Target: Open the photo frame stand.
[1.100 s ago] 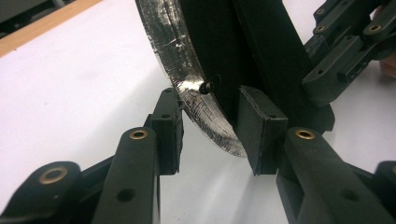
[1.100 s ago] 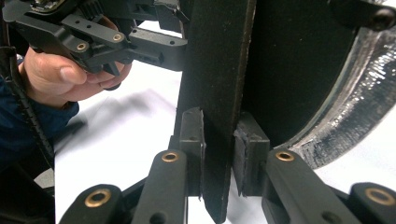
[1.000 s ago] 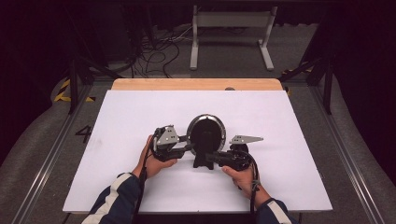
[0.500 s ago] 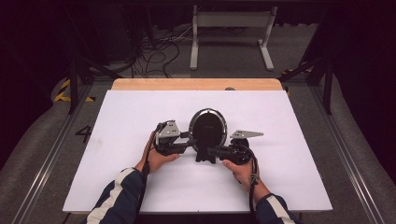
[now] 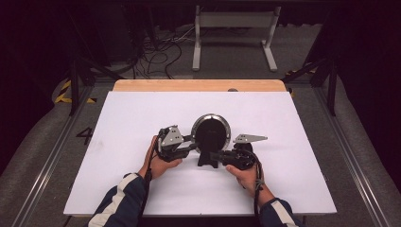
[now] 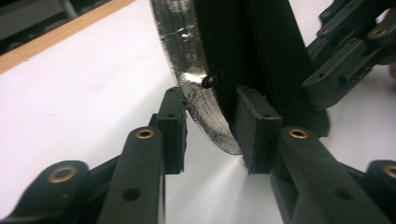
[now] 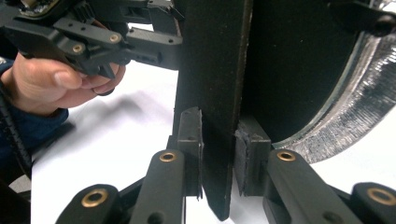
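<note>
**Round framed disc held upright between both grippers at mid-table**

A round disc (image 5: 211, 134) with a silvery rim and a dark face stands upright on its black stand (image 5: 207, 158) near the middle of the white table (image 5: 123, 123), a little toward the person's side.

The left gripper (image 5: 191, 142) comes in from the disc's left. In the left gripper view its jaws straddle the lower edge of the silvery rim (image 6: 205, 112): the right pad lies against the dark back of the frame, the left pad sits right at the rim's outer face, with a sliver of light that may be a gap. These jaws have just been closing, with the rim between them.

The right gripper (image 5: 216, 155) reaches in from the right, low down. In the right gripper view its jaws are clamped on the flat black upright of the stand (image 7: 215, 140), one pad on each face, narrowly spread to the board's thickness.

Against the picture from a second ago, the disc stands a touch farther from the person and its face looks rounder, less foreshortened. The left hand (image 5: 158, 163) has shifted only slightly, and its gripper now sits tighter to the rim. The right hand (image 5: 246, 175) has kept its place, its grip on the stand unchanged.
</note>
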Demonstrator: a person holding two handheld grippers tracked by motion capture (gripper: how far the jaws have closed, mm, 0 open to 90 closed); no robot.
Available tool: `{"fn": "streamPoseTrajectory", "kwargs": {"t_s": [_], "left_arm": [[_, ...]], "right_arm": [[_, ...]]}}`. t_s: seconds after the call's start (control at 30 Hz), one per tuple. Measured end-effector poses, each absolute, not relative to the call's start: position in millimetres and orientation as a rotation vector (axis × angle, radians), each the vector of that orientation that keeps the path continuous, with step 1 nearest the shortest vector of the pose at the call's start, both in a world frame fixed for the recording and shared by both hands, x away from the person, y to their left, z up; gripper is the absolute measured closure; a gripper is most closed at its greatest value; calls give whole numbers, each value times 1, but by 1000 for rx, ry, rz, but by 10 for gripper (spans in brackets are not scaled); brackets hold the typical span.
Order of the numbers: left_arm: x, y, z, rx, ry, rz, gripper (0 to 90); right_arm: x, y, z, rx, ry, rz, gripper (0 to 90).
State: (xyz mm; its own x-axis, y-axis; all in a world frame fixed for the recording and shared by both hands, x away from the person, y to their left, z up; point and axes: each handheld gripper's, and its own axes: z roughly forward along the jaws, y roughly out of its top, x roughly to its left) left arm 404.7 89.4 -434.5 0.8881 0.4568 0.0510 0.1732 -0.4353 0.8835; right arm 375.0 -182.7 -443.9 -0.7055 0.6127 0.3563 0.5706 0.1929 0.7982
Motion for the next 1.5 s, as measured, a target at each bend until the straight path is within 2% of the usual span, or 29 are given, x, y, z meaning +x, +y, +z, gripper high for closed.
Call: {"fn": "streamPoseTrajectory", "kwargs": {"t_s": [0.2,0.43,0.63,0.77,0.83,1.23,1.5], "left_arm": [[406,94,-435,2032,432,287,707],[410,96,-436,2049,397,203,656],[405,89,-435,2077,431,295,672],[400,82,-436,2116,423,390,612],[400,80,-438,2120,428,373,583],[398,81,-436,2082,461,467,690],[398,85,-437,2058,495,619,733]], "right_arm": [[372,-180,-444,1152,2403,1546,752],[370,-180,-444,1134,2400,1535,748],[369,-179,-443,1128,2392,1516,752],[367,-177,-441,1118,2388,1502,755],[368,-177,-441,1117,2386,1491,753],[370,-179,-439,1123,2368,1517,740],[370,-176,-436,1092,2391,1533,730]]}}
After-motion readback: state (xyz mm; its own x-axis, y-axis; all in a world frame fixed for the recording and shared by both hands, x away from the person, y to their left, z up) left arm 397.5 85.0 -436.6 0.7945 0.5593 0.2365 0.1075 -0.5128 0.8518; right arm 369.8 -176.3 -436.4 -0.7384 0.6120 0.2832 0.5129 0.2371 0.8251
